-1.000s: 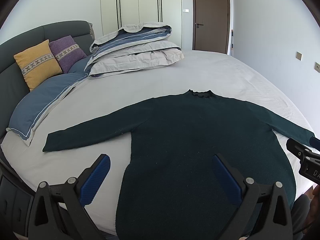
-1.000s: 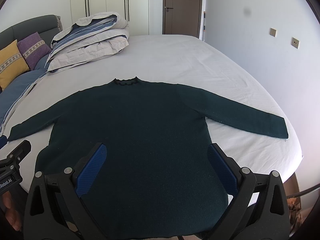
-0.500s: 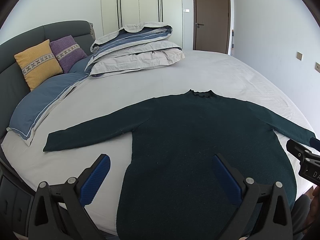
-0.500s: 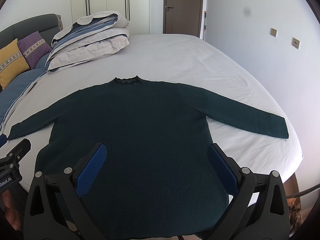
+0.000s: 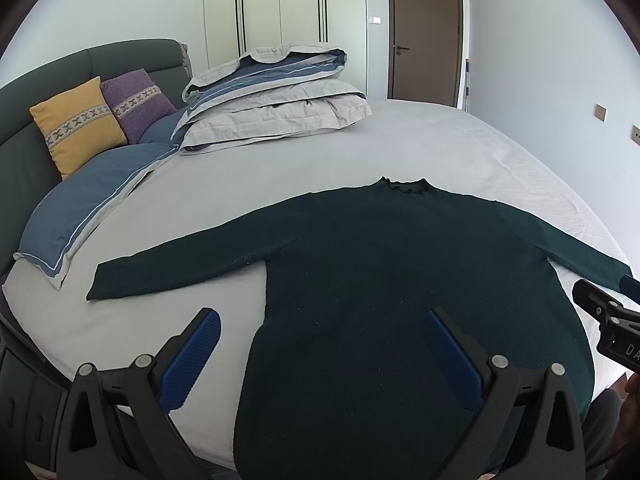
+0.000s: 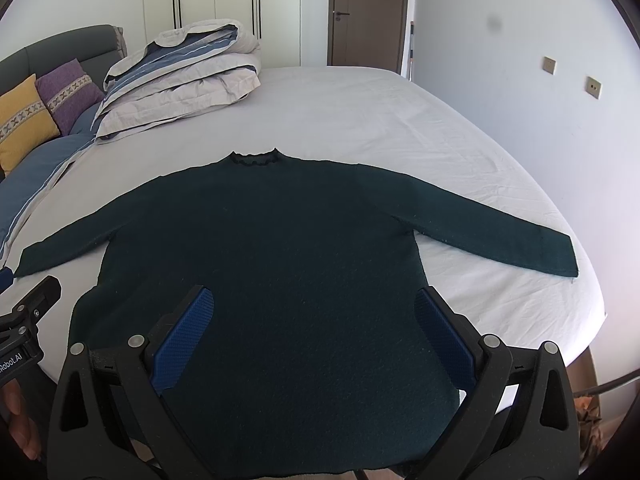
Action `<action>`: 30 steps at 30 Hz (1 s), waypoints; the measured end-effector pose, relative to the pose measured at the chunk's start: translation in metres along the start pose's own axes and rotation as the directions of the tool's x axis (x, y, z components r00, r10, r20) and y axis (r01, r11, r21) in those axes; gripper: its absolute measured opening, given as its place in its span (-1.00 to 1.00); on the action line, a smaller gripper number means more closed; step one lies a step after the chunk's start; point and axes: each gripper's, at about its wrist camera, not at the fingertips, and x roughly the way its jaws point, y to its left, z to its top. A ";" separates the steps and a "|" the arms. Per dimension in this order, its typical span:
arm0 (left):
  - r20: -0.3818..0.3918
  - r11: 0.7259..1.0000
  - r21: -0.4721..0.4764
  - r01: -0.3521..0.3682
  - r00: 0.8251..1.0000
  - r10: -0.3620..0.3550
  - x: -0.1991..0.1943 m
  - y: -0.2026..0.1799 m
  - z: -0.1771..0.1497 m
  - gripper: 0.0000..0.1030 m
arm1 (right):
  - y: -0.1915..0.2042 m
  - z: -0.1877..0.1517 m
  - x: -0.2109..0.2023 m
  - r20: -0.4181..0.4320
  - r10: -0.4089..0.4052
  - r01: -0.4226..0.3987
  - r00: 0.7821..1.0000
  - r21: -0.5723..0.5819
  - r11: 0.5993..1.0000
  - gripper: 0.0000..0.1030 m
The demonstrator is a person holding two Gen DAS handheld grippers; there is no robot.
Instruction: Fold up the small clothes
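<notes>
Although both views are compared with those of a second ago, hardly any change is found, so folding is judged not yet begun. At the bed's (image 5: pixel 400 148) left edge the cushions (image 5: pixel 100 116) and folded duvet (image 5: pixel 276 96) are seen. The left gripper (image 5: pixel 320 356) is held with jaws wide apart and empty above the near edge. The sweater (image 6: pixel 264 272) is spread flat, sleeves out, hem at the near edge. The right gripper (image 6: pixel 314 334) is likewise held wide open, empty.
</notes>
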 end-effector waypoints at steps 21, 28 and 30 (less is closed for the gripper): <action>-0.016 1.000 0.001 0.003 1.000 -0.003 0.009 0.010 -0.014 1.00 | 0.001 0.000 0.006 -0.027 -0.003 0.003 1.000 -0.003 1.000 0.99; -0.032 1.000 -0.002 0.002 0.999 -0.002 0.015 0.004 -0.011 1.00 | 0.002 -0.001 0.014 -0.051 -0.004 0.004 0.999 -0.007 1.000 0.99; -0.037 1.000 -0.002 0.001 0.999 -0.001 0.016 0.003 -0.012 1.00 | 0.003 -0.002 0.016 -0.056 -0.005 0.004 0.998 -0.007 1.000 0.99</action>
